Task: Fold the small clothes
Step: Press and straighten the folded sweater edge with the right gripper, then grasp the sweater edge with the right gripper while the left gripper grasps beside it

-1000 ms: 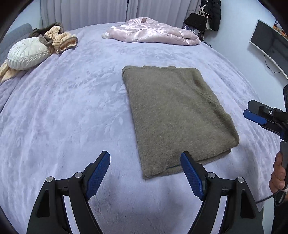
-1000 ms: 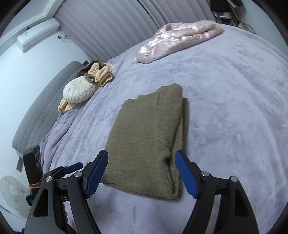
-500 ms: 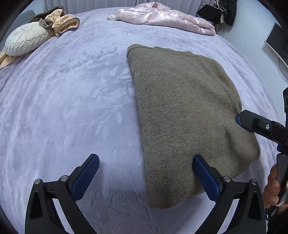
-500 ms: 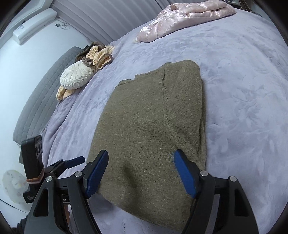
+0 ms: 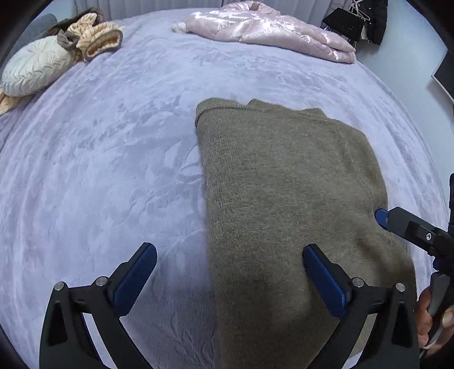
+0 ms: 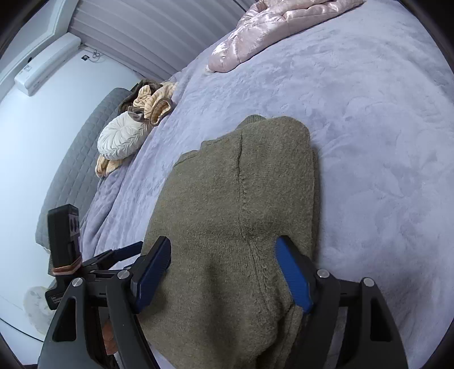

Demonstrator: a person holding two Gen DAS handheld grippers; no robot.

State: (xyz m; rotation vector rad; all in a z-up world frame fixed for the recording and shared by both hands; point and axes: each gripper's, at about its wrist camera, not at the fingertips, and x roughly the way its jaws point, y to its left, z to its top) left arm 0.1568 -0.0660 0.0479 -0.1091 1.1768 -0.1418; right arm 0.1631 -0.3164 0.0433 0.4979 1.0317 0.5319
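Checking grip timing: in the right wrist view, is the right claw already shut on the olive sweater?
No, the right claw stands wide open, its blue pads straddling the olive sweater's near end.

Soft, even daylight fills both views, seemingly from the curtained window [image 5: 147, 5] beyond the bed, though no direct source shows. The lilac bedspread [image 5: 107, 159] reads bright and slightly washed out, and the pink satin jacket [image 5: 266, 28] carries sheeny highlights. A diffuse shadow darkens the olive sweater [image 5: 283, 198] and the cover near the lower edge in the left wrist view. Fisheye distortion bulges the bed into a dome, and black vignetting rounds the corners. Focus is fairly sharp centrally; the far edges soften.
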